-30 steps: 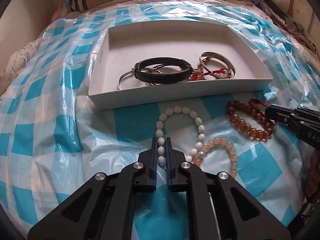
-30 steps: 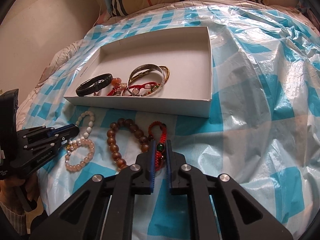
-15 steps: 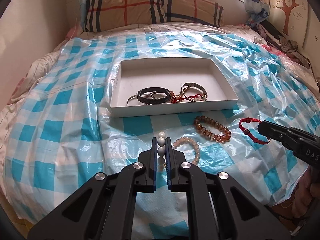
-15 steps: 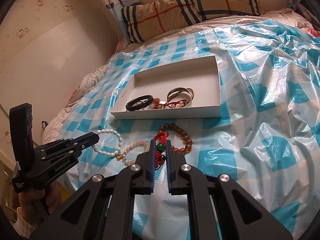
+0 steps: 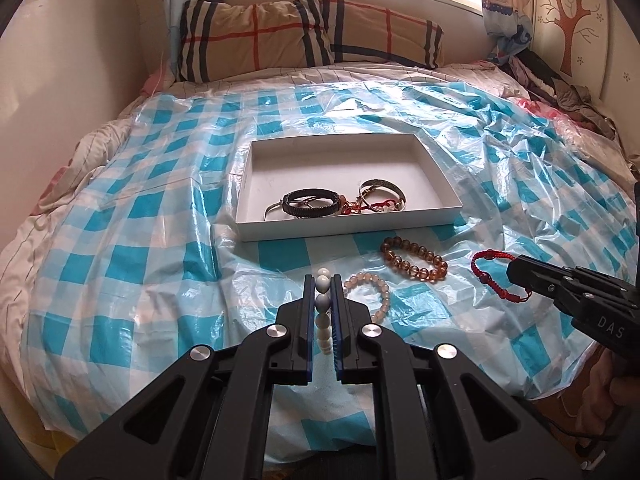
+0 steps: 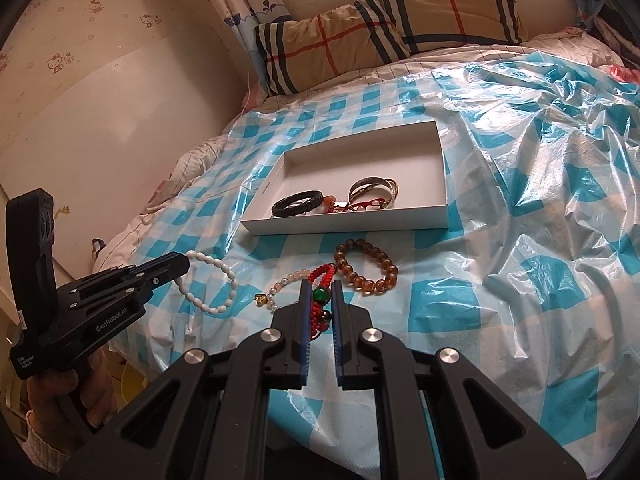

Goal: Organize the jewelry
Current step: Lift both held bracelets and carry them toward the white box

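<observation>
My left gripper (image 5: 322, 282) is shut on a white bead bracelet (image 5: 322, 304) and holds it above the bed; the bracelet hangs from it in the right wrist view (image 6: 208, 280). My right gripper (image 6: 320, 290) is shut on a red cord bracelet (image 6: 322, 300) with a green bead, also lifted; it shows in the left wrist view (image 5: 494, 276). A white shallow box (image 5: 348, 228) lies ahead with a black bracelet (image 5: 310, 204), silver bangles (image 5: 382, 192) and a red cord piece inside. An amber bead bracelet (image 5: 414, 258) and a pale pink bead bracelet (image 5: 370, 290) lie on the sheet before the box.
A blue-and-white checked plastic sheet (image 5: 140, 240) covers the bed. A plaid pillow (image 5: 308, 34) lies at the head under a window. A wall runs along the left side. Clothes (image 5: 560, 88) are piled at the far right.
Both grippers have risen and pulled back from the bed, each lifting its bracelet off the sheet. The box and the other two bracelets have stayed in place.
</observation>
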